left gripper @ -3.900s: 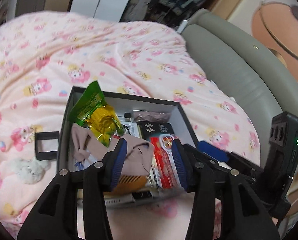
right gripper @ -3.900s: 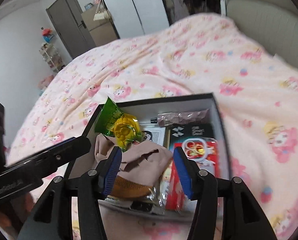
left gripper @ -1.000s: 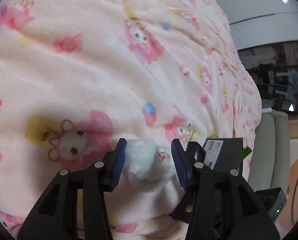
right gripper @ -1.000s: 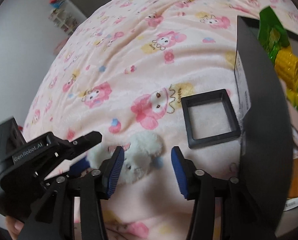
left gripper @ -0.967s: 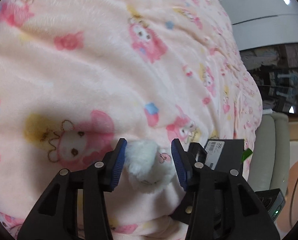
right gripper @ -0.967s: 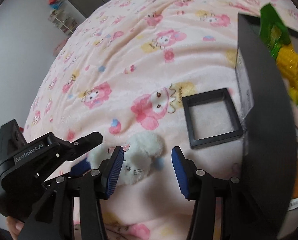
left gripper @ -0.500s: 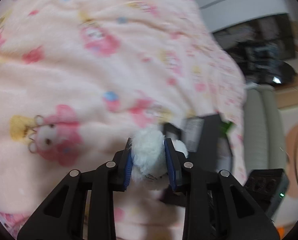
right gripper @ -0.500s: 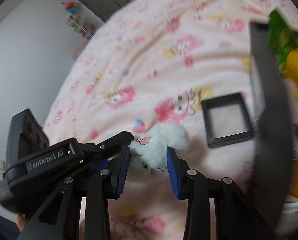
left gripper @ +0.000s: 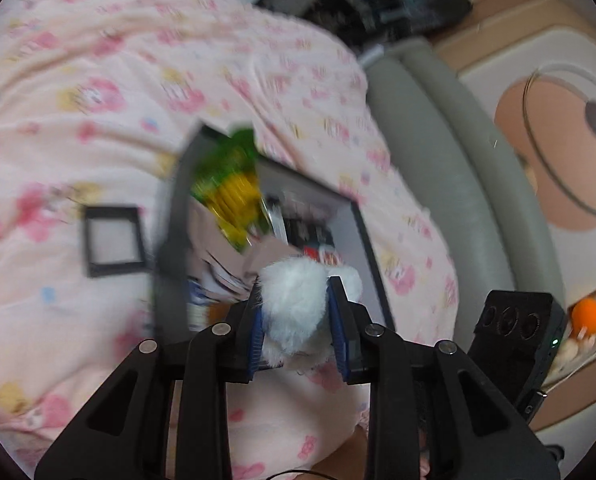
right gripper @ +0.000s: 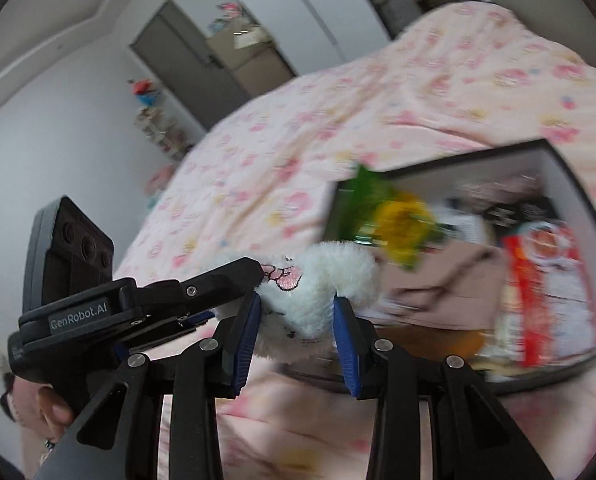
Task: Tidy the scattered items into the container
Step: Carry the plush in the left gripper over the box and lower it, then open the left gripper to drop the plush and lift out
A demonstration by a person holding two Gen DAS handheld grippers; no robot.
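A white fluffy plush toy (left gripper: 294, 304) is squeezed between the blue pads of my left gripper (left gripper: 296, 334) and is held in the air near the front edge of the black box (left gripper: 358, 216). In the right wrist view the same plush toy (right gripper: 318, 284) also sits between the pads of my right gripper (right gripper: 296, 328), which is shut on it from the other side. The box (right gripper: 578, 196) holds a green and yellow snack bag (right gripper: 394, 216), a beige cloth (right gripper: 438, 280), a red packet (right gripper: 546, 264) and other items.
A small black square frame (left gripper: 112, 240) lies on the pink patterned blanket (left gripper: 78, 100) left of the box. A grey padded headboard (left gripper: 438, 160) runs along the right. A grey door (right gripper: 202, 52) and white walls stand beyond the bed.
Both grippers closed on the plush toy, lifted it off the blanket and carried it to the right, toward the black box. The views are blurred by motion.
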